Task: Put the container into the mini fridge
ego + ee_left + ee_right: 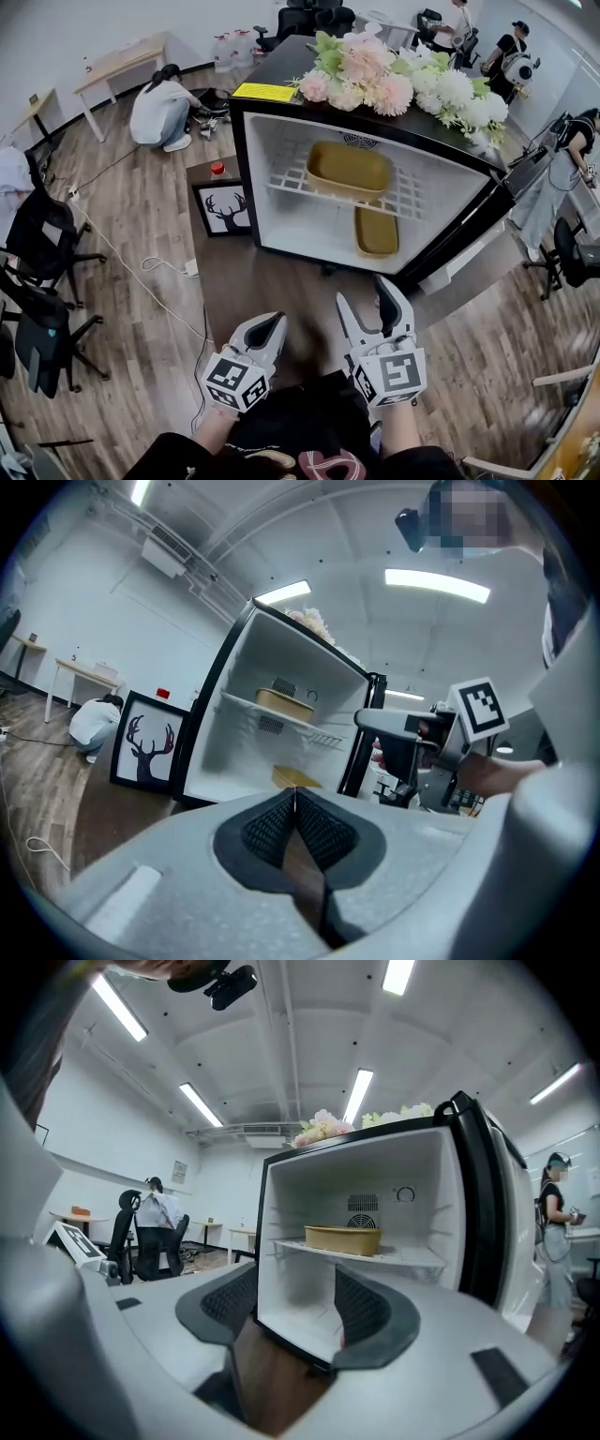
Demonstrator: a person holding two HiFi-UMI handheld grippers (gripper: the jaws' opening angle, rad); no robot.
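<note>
Yellow label on the top of the mini fridge: there is print, but it is too small to read. A framed deer picture leans against the fridge's left side and carries no text. Flowers lie across the fridge top.

The fridge door is open. The tan container sits on the wire shelf, near the back wall. A 2nd tan container lies on the fridge floor below it, to the right.

Left gripper: jaws pressed together, pads touching, nothing between them.

Right gripper: jaws spread wide and empty, held well short of the fridge opening. In the right gripper view they frame the lower compartment.

Both grippers are low in the head view, over the brown surface in front of the fridge.
</note>
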